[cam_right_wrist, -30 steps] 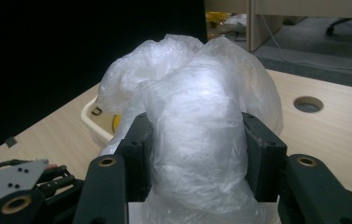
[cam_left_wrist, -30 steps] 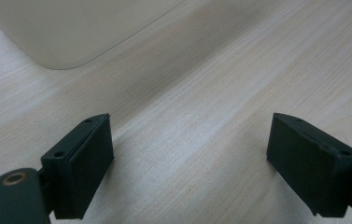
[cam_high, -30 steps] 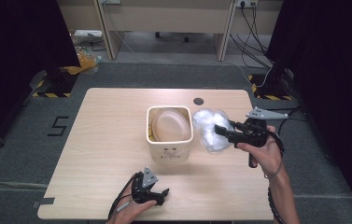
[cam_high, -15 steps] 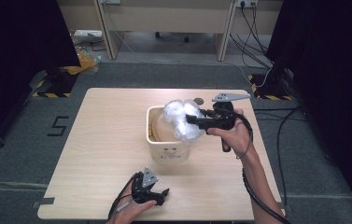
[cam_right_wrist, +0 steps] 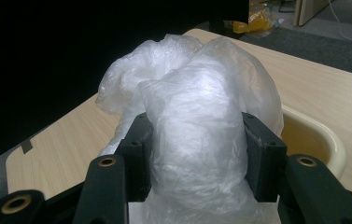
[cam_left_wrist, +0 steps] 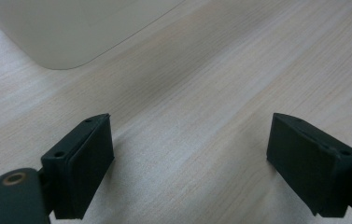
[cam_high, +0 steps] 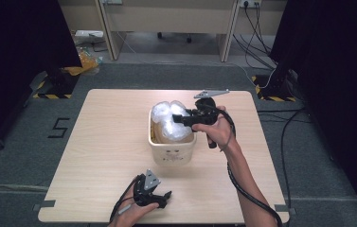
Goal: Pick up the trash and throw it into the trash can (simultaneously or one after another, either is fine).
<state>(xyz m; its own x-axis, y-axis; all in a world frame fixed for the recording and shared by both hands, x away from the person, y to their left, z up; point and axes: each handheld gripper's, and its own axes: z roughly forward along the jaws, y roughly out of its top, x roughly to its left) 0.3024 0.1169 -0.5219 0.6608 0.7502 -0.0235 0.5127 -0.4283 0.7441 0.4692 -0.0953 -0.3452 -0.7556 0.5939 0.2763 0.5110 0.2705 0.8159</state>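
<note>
A crumpled clear plastic bag [cam_high: 167, 121] [cam_right_wrist: 197, 126] hangs over the mouth of a cream bin [cam_high: 172, 152] in the middle of the wooden table. My right gripper [cam_high: 181, 118] [cam_right_wrist: 196, 154] is shut on the bag, both pads pressed into its bunched middle, and comes in from the bin's right side. The bin's rim [cam_right_wrist: 320, 140] shows to the right of the bag in the right gripper view. My left gripper [cam_high: 159, 197] [cam_left_wrist: 190, 163] rests on the table near the front edge, open with only bare wood between its pads; the bin's corner [cam_left_wrist: 66, 32] lies ahead of it.
The wooden table [cam_high: 105, 142] has bare surface left and right of the bin. A round hole [cam_high: 201, 101] sits near the far edge. Cables [cam_high: 261, 28] and desk legs stand on the grey floor behind, dark curtains at both sides.
My right gripper has carried the plastic bag leftward, from right of the bin to above its mouth. The left gripper has stayed put.
</note>
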